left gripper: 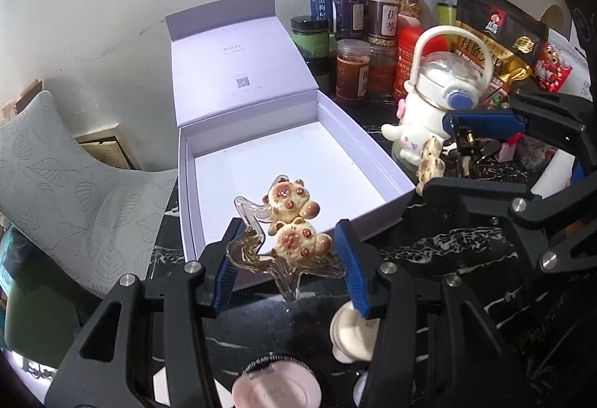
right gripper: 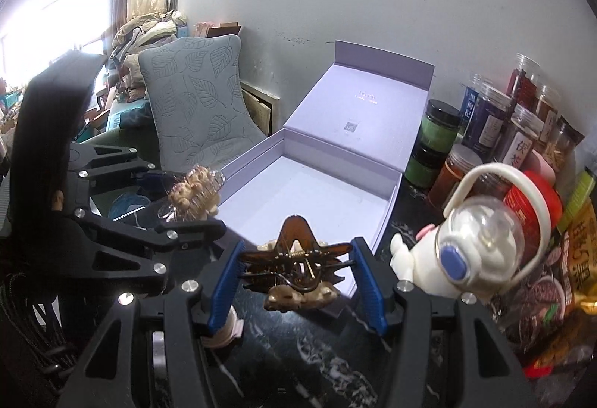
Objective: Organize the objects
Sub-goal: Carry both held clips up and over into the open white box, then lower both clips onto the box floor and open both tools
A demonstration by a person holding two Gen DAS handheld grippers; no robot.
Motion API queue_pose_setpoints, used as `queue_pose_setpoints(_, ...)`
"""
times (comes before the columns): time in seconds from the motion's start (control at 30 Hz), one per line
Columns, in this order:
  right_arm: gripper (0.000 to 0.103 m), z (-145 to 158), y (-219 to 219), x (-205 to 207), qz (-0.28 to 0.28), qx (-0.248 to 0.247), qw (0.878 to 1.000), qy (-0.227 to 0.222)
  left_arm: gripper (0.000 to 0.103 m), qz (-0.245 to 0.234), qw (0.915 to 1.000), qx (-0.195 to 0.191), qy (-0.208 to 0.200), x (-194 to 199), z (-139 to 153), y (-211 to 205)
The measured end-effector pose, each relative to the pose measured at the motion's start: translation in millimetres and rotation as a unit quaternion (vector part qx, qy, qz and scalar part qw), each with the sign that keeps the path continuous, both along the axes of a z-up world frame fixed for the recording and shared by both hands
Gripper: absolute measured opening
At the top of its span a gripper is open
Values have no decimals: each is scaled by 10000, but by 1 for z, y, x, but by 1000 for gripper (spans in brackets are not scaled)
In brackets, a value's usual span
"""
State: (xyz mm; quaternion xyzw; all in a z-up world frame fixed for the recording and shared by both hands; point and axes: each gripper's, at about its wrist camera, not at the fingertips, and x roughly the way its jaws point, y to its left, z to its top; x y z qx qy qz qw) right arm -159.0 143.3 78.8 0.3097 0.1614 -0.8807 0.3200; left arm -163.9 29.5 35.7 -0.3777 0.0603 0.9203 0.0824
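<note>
The left gripper (left gripper: 285, 260), black-framed with blue ribbed pads, is seen in the left wrist view clamped on a clear star-shaped hair clip topped with two cream bear figures (left gripper: 287, 232), which is held between the pads over the near wall of an open lavender cardboard box with a hinged lid (left gripper: 373, 150). The box interior appears bare in this view. Beyond the box, on the black marbled tabletop (left gripper: 429, 258), a white rabbit-shaped bottle with a clear dome and looped handle (left gripper: 436, 98) is seen, with a cluster of lidded clear plastic jars (left gripper: 354, 34) behind it; the right gripper (left gripper: 459, 150) is visible at the right edge. In the right wrist view, the right gripper (right gripper: 296, 275) is closed on an amber star-shaped hair clip with cream figures underneath (right gripper: 294, 266), held just before the box's near corner (right gripper: 384, 221). The left gripper (right gripper: 194, 201) with its clip (right gripper: 192, 193) is seen at left, just beside the box's left wall.
</note>
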Motion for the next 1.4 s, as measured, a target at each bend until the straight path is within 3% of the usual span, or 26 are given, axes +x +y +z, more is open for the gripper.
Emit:
queue_pose_setpoints(0.63,59,-7,-26,-54,163,83,9998,90,48,291,9994,-197,-20,-63,-13,-20)
queue_pose_setpoints(0.9,59,-14,-33,-83,5,122,9999,75,48,299,9993,-198,-90,-91,-22,-29)
queue_pose_setpoints(1.23,59,-26,-47,-116,-229,275,9994,-37,48,260,9984,-466,-194,-129,-35,-39)
queue_pose_setpoints(1.4,59,-33,-51,-134,-459,340,9983,-144,48,186,9985,-262,-446,-150,-42,-47)
